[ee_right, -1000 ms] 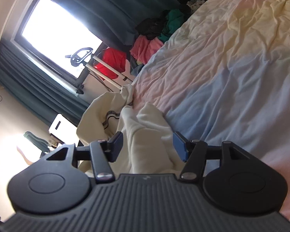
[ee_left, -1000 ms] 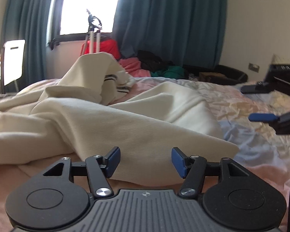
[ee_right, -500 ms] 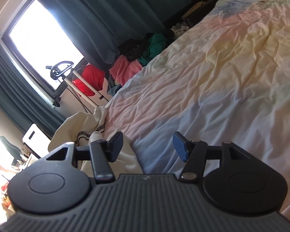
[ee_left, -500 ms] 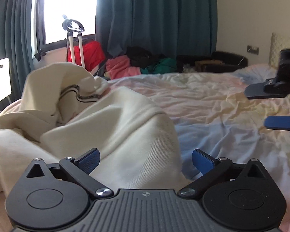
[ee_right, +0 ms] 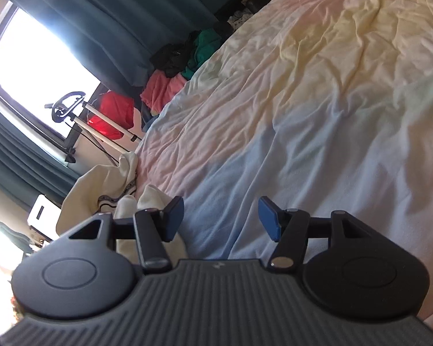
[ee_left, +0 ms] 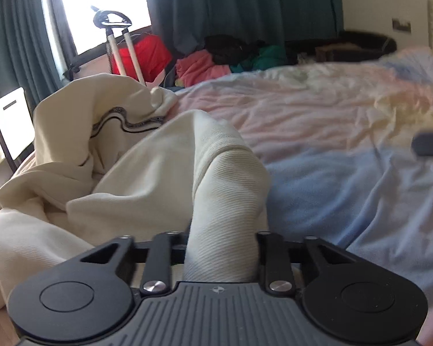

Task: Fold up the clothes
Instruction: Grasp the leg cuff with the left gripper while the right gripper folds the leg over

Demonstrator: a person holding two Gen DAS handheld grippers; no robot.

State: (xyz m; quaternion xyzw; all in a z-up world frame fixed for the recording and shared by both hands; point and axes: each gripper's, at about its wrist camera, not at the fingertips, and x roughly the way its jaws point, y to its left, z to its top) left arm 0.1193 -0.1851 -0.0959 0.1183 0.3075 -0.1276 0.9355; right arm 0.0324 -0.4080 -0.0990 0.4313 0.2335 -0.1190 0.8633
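Note:
A cream garment (ee_left: 135, 178) with a black-and-white trim band lies crumpled on the left of the bed. My left gripper (ee_left: 220, 248) is shut on a bunched fold of it; the cloth fills the gap between the fingers and hides the pads. In the right wrist view the cream garment (ee_right: 101, 184) shows at the lower left. My right gripper (ee_right: 220, 219) is open and empty above the blue part of the bedsheet (ee_right: 303, 109). Its blurred edge shows at the right of the left wrist view (ee_left: 428, 144).
The pastel bedsheet (ee_left: 332, 121) is wrinkled. Beyond the bed are a pile of pink, black and green clothes (ee_left: 225, 57), a red suitcase (ee_left: 141, 54) with a raised handle, teal curtains (ee_left: 245, 3), a bright window and a white chair (ee_left: 11, 121).
My left gripper opened wide, moved onto the garment's fold, then shut on it. My right gripper stayed open and swung right, away from the garment, over the sheet.

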